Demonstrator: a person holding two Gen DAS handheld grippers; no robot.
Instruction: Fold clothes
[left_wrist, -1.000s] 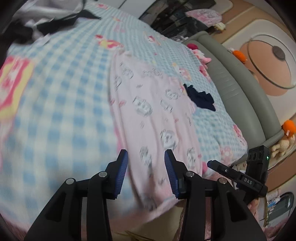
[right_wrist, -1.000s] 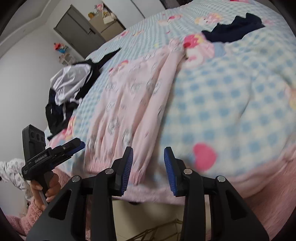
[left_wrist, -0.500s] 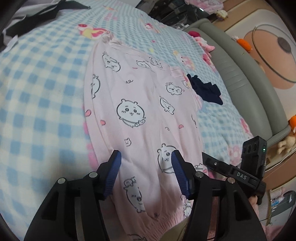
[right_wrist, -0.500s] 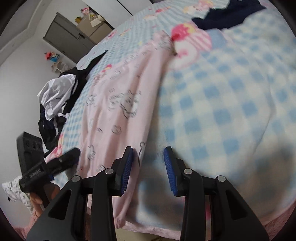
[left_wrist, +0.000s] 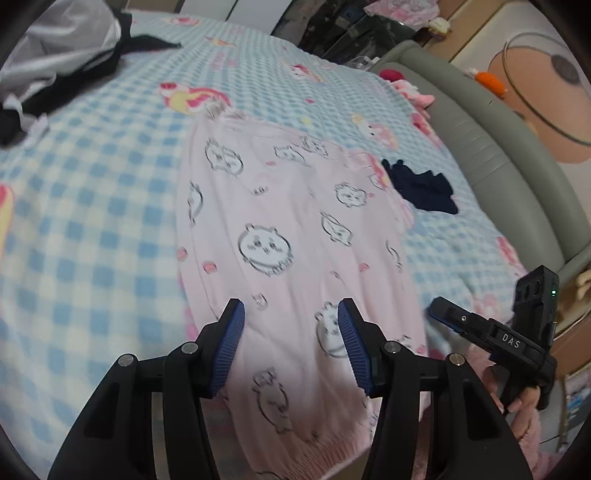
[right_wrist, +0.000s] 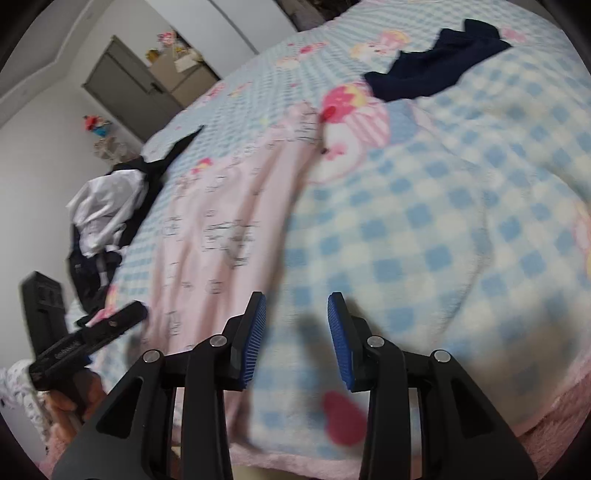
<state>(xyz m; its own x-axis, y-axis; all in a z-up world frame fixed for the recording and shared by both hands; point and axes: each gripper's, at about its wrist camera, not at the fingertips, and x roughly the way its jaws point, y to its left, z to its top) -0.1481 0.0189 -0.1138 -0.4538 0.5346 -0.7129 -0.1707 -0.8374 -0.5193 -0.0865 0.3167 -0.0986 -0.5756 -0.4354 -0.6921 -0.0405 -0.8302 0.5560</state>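
Pink printed garment (left_wrist: 295, 236) is lying flat, lengthwise on the blue checked blanket (left_wrist: 92, 206), with its ribbed hem hanging off the near bed edge. My left gripper (left_wrist: 291, 345) hovers over the hem end with its jaws narrowing; fabric shows between the pads but isn't pinched. Right gripper (right_wrist: 296, 338) sits just beside the garment's right edge, over bare blanket, jaws parted a moderate gap, nothing in them. I read this as setting up the grab for the first fold. To do it cleanly, I'd shift the right gripper left onto the pink edge and put the left one on the opposite hem corner. Each bite should take garment only, since plush blanket is easy to catch. Then lift both evenly so the fold line stays straight. The navy item (left_wrist: 421, 188) and the black-and-white pile (right_wrist: 107, 210) are well clear.
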